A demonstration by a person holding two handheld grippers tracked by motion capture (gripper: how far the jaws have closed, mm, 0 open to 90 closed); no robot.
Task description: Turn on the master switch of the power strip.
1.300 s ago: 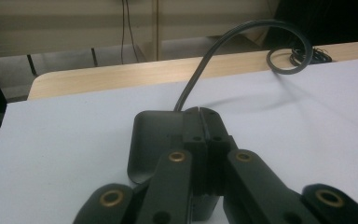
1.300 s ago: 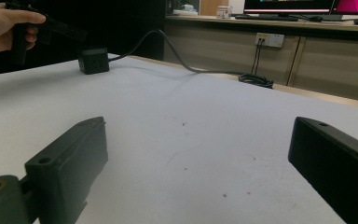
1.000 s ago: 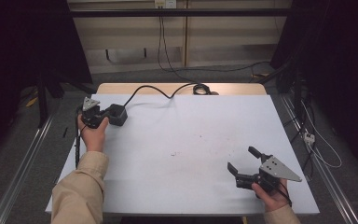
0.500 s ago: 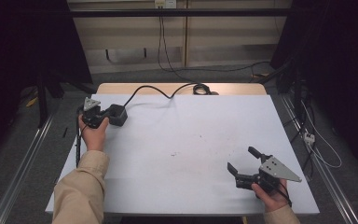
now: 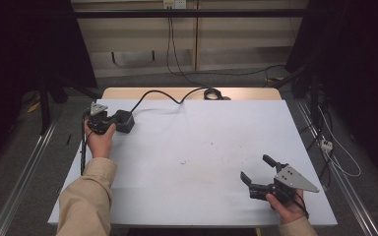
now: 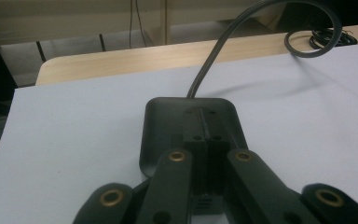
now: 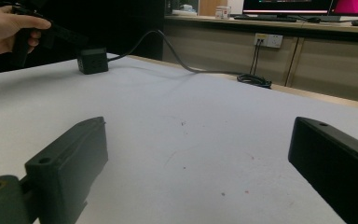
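Grip on the black power block point(image 5: 123, 120), at ten o'clock on the white table point(image 5: 202, 162): our left gripper point(image 5: 100, 121) is clamped together on it. Our right gripper point(image 5: 261, 173) rests with its claw apart at five o'clock. Next, we judge, comes shifting the block gently against its cord point(image 5: 170, 93).

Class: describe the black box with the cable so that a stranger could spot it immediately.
Start at the white table and go to its far left corner. There sits the black box, against the left gripper. It alone has a thick black cable trailing from it.
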